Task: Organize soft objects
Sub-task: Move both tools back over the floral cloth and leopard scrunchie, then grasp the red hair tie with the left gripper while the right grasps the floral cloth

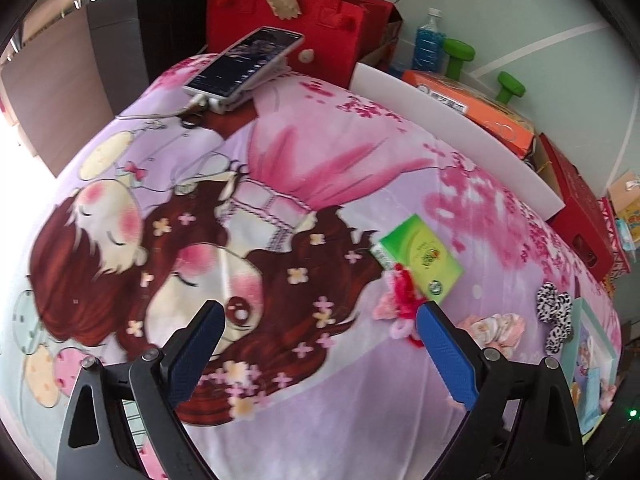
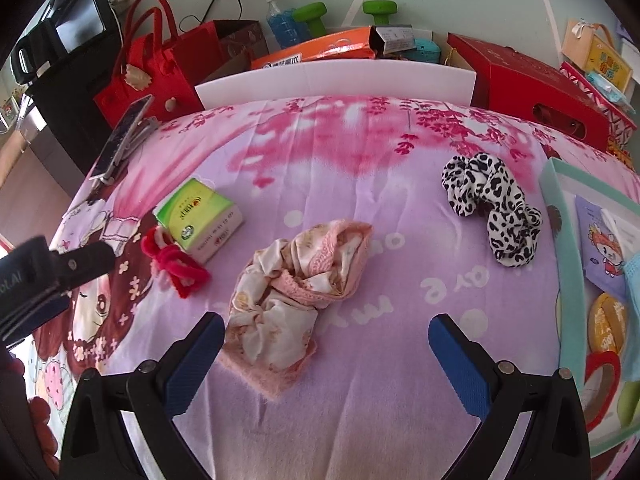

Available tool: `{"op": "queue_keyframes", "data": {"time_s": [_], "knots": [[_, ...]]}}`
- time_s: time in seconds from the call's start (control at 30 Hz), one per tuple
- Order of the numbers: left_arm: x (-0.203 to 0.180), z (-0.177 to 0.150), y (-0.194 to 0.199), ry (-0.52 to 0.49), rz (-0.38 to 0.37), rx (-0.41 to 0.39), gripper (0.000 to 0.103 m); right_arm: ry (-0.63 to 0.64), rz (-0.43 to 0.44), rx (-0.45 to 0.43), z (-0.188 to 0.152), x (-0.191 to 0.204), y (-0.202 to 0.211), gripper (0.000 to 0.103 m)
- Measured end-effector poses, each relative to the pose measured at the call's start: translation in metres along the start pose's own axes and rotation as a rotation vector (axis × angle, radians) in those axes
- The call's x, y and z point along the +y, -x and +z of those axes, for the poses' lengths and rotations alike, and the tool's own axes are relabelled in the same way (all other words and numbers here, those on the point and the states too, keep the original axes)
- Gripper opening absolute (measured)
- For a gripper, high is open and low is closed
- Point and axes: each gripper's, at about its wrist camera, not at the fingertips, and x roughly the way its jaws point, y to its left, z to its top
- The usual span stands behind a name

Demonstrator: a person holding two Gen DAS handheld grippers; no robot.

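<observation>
A crumpled pink and cream cloth (image 2: pixel 298 288) lies mid-blanket, just ahead of my right gripper (image 2: pixel 326 334), which is open and empty. A black-and-white spotted cloth (image 2: pixel 494 208) lies farther right, and a red and pink fluffy hair tie (image 2: pixel 174 266) rests against a green tissue pack (image 2: pixel 200 216). My left gripper (image 1: pixel 320 318) hovers open over the cartoon blanket (image 1: pixel 280 168), its right fingertip close to the red and pink hair tie (image 1: pixel 402 292) and the tissue pack (image 1: pixel 420 258). The pink cloth (image 1: pixel 496 328) and spotted cloth (image 1: pixel 554 316) lie to its right.
A teal-rimmed tray (image 2: pixel 568 264) with packets sits at the right edge. A phone on a stand (image 1: pixel 244 62) is at the far left. A white foam board (image 2: pixel 332 80), red bags (image 2: pixel 154 64), boxes, a bottle and green dumbbells line the back.
</observation>
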Motion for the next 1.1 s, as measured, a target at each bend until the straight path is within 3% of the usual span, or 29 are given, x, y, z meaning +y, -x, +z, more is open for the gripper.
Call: {"op": "queue_keyframes", "data": {"time_s": [0.6, 0.7, 0.77, 0.9, 0.97, 1.1], "knots": [[-0.020, -0.004, -0.034, -0.075, -0.007, 0.074, 0.097, 0.027, -0.050, 0.005, -0.005, -0.002, -0.012, 0.103], [-0.021, -0.005, -0.033, -0.071, -0.012, 0.070, 0.095, 0.014, -0.053, 0.004, -0.005, -0.007, -0.011, 0.099], [-0.022, -0.004, -0.034, -0.070, -0.041, 0.072, 0.078, 0.009, -0.047, 0.002, -0.005, -0.008, -0.010, 0.093], [-0.027, -0.004, -0.033, -0.082, -0.078, 0.073, 0.066, 0.033, -0.032, -0.009, -0.006, -0.001, -0.007, 0.081], [-0.029, -0.004, -0.034, -0.087, -0.101, 0.079, 0.052, 0.048, -0.024, -0.013, -0.006, 0.004, -0.007, 0.074], [-0.032, -0.004, -0.035, -0.093, -0.131, 0.083, 0.039, 0.065, -0.008, -0.018, -0.006, 0.009, -0.006, 0.054]]}}
